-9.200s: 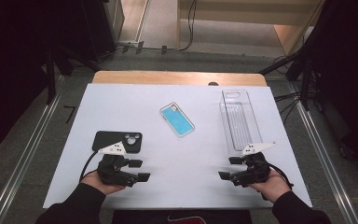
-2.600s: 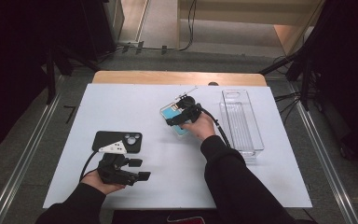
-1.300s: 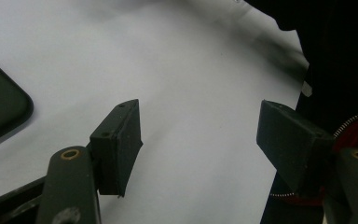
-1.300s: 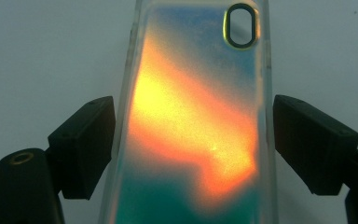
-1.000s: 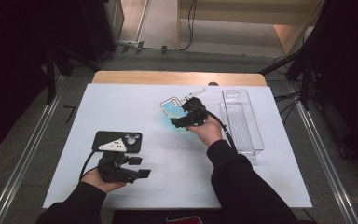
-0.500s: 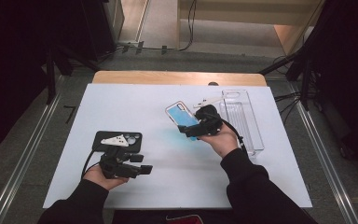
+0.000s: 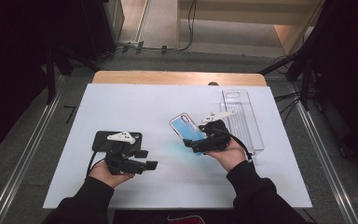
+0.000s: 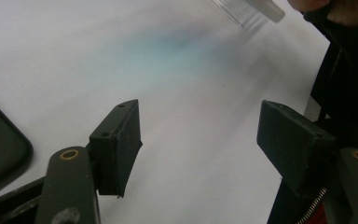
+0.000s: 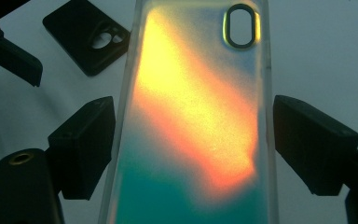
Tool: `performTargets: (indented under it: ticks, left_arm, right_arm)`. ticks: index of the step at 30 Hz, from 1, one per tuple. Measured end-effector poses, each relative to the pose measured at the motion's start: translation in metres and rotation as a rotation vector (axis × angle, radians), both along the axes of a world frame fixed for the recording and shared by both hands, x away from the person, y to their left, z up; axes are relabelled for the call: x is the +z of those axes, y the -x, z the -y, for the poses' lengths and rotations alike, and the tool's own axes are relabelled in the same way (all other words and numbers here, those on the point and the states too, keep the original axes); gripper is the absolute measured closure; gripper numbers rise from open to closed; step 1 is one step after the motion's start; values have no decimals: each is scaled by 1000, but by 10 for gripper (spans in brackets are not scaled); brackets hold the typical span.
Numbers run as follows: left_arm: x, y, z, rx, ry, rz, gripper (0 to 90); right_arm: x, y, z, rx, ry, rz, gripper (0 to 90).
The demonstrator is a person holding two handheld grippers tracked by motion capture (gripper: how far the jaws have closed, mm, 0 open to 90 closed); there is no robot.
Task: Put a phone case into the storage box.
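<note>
A translucent blue phone case hangs tilted above the white table, with my right gripper shut on its long sides. In the right gripper view the case glows orange and teal between the two jaws, camera cutout at the far end. A black phone case lies flat at the left of the table. My left gripper rests just in front of it and stands open, with nothing between its jaws. The corner of the black case sits to the left of them.
A clear plastic tray lies lengthwise at the right of the white table top, just beyond my right hand. Metal rails and cables run along the floor on both sides. A wooden board edges the table's far side.
My right hand has carried the blue case from the table's middle to the right and nearer to me, tilting it up. The left gripper has stayed by the black case.
</note>
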State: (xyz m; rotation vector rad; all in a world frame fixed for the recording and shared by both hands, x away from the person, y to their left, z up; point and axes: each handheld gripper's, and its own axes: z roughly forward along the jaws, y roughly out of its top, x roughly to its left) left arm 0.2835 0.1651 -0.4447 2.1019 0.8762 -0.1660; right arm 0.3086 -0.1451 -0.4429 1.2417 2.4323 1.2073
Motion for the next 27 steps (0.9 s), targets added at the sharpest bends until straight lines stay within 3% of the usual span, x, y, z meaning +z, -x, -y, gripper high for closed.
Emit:
performTargets:
  ticks: [8,19,27]
  left_arm:
    - [8,-3,3,39,2,-7,242]
    - [25,-20,7,74,41,-32,216]
    - [32,-32,13,90,-6,-14,236]
  right_arm:
    - [-8,10,-8,-19,-8,-21,147]
    - [-19,11,-21,-75,-5,-45,147]
    - [-23,6,-24,-111,-37,-74,147]
